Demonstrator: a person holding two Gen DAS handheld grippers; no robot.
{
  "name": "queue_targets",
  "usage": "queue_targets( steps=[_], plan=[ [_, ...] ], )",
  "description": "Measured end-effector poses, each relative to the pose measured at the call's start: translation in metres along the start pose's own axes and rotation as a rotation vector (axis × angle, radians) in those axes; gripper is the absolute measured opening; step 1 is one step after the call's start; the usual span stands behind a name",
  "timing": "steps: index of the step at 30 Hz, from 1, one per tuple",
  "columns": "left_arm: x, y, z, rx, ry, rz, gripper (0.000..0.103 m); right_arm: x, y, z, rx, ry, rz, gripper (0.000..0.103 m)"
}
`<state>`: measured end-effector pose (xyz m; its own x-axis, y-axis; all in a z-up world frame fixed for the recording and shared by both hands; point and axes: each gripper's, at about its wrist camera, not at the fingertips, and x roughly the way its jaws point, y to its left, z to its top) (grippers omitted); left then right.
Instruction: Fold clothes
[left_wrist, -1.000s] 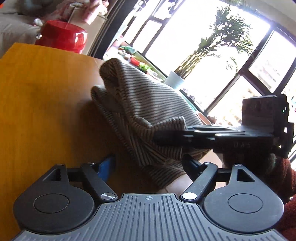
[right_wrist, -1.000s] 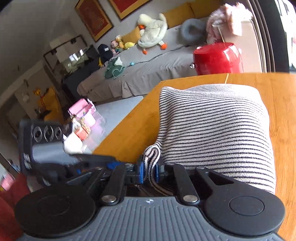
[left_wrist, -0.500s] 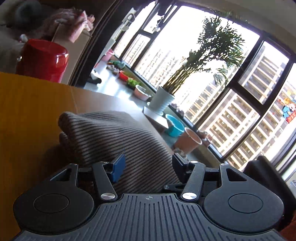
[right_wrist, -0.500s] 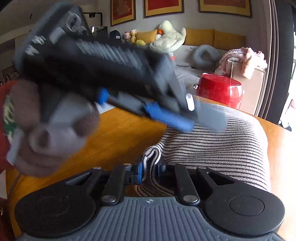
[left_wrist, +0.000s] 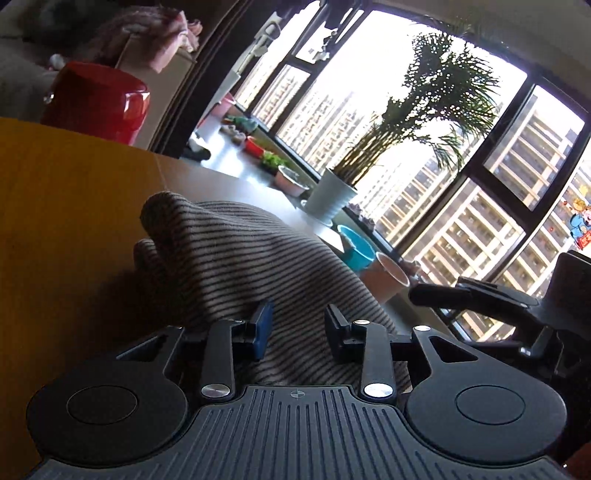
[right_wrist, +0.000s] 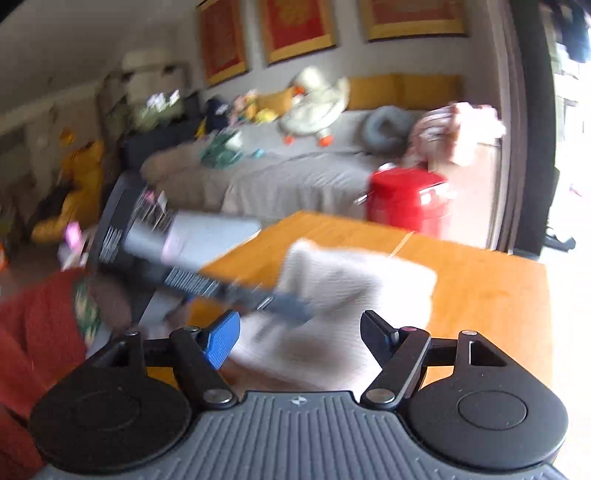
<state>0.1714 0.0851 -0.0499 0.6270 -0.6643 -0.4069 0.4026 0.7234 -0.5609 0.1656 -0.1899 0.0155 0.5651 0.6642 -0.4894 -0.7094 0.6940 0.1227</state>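
A folded striped garment (left_wrist: 251, 266) lies in a thick bundle on the wooden table (left_wrist: 55, 203). My left gripper (left_wrist: 299, 328) is open just above its near side, with nothing between the fingers. My right gripper (right_wrist: 299, 336) is also open and holds nothing; the garment (right_wrist: 354, 288) lies blurred just beyond its fingertips. In the right wrist view the left gripper (right_wrist: 291, 306) reaches in from the left, its tip over the cloth. In the left wrist view the right gripper (left_wrist: 436, 295) shows side-on at the right edge.
A red container (left_wrist: 96, 99) stands past the table's far edge. Beyond the right side are a window sill with a potted plant (left_wrist: 332, 199) and bowls. A grey sofa (right_wrist: 295, 177) with toys lies behind. A person's red sleeve (right_wrist: 37, 332) is at lower left.
My right gripper has let go of the garment's edge, opened and drawn back. The left gripper has come down low over the bundle and narrowed its gap, still open.
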Motion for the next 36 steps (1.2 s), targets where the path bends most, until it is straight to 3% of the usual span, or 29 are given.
queue_targets(
  steps=[3, 8, 12, 14, 25, 28, 30, 36],
  plan=[
    [0.000, 0.001, -0.004, 0.007, -0.022, -0.006, 0.036, 0.001, -0.016, 0.015, 0.035, -0.016, -0.046, 0.053],
    [-0.001, 0.002, -0.008, 0.016, -0.041, -0.016, 0.036, 0.056, 0.001, 0.047, -0.135, 0.057, -0.046, 0.045],
    [-0.001, 0.005, -0.009, 0.011, -0.046, -0.029, 0.036, 0.123, 0.008, 0.063, -0.219, 0.200, -0.001, 0.041],
    [-0.002, 0.007, -0.010, 0.005, -0.044, -0.018, 0.036, 0.150, 0.005, 0.054, -0.215, 0.289, 0.004, 0.042],
    [-0.002, 0.007, -0.010, 0.000, -0.046, -0.029, 0.037, 0.139, -0.013, 0.061, -0.107, 0.262, 0.015, 0.044],
    [-0.002, 0.008, -0.009, -0.003, -0.045, -0.032, 0.037, 0.129, -0.027, 0.063, -0.063, 0.217, -0.040, 0.042],
    [-0.001, 0.008, -0.009, -0.003, -0.044, -0.035, 0.038, 0.136, -0.038, 0.048, -0.032, 0.255, -0.088, 0.042],
    [0.000, 0.007, -0.009, 0.000, -0.044, -0.039, 0.038, 0.134, -0.043, 0.041, -0.013, 0.235, -0.104, 0.042]
  ],
)
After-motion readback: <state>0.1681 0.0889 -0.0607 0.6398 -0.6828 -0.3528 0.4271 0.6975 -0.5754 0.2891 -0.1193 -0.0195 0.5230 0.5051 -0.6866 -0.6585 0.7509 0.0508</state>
